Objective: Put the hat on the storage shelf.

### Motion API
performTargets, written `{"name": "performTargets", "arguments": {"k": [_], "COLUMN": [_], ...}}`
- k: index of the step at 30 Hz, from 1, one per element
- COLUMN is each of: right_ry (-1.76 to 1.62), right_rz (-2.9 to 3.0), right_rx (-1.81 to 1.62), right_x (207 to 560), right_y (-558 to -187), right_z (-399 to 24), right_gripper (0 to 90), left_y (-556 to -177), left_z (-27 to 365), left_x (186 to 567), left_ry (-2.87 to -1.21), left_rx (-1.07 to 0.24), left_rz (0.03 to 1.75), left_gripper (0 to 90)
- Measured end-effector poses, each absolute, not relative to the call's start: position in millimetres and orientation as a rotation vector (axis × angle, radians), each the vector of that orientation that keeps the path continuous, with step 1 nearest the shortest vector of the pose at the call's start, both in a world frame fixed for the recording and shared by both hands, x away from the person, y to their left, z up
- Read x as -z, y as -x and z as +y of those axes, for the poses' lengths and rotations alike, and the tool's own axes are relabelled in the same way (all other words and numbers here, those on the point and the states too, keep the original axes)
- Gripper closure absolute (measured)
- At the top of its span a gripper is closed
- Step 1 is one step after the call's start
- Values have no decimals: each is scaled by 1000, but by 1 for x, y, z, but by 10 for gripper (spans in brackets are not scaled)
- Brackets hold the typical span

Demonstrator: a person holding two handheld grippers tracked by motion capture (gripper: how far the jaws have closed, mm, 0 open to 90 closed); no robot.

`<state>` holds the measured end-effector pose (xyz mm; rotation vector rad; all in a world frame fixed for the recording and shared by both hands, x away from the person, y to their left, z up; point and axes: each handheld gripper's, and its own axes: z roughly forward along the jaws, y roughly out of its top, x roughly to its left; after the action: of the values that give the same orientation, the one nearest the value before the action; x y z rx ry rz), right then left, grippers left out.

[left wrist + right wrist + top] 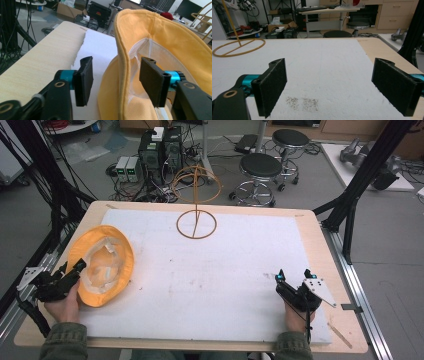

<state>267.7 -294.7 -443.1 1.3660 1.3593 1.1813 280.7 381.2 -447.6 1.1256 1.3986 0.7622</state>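
Observation:
A yellow bucket hat (102, 265) lies upside down at the left of the white board, its pale lining facing up. My left gripper (75, 270) stands at the hat's near-left brim. In the left gripper view the brim of the hat (175, 42) rises between the jaws of that gripper (116, 80), one jaw outside and one inside, with gaps on both sides: open. My right gripper (294, 276) rests at the front right of the board; its jaws (329, 87) are wide open with nothing between them.
A thin golden wire stand (196, 224) with a ring base stands at the back middle of the white board (210, 270) and shows far left in the right gripper view (239, 46). Black frame posts (350, 205) flank the wooden table (320, 235). Stools (260, 167) and computers (160, 150) are behind.

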Motion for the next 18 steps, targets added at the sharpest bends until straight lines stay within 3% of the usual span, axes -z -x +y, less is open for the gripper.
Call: {"name": "performTargets", "arguments": {"k": [1,6,18], "right_ry": [-1369,-1366,-1363], "right_rz": [1360,1363,1365], "right_rx": [-1184,-1183,-1180], "right_x": [443,443,443], "right_y": [-268,-268,-268], "right_z": [-294,-294,-295], "right_gripper": [117,117,118], "left_y": [-280,-278,-272], "left_z": [381,380,377], "left_x": [447,446,440], "left_ry": [-1129,-1137,-1128], "left_rx": [-757,-763,-836], "left_rz": [1394,1384,1337], "left_gripper": [592,848,875]}}
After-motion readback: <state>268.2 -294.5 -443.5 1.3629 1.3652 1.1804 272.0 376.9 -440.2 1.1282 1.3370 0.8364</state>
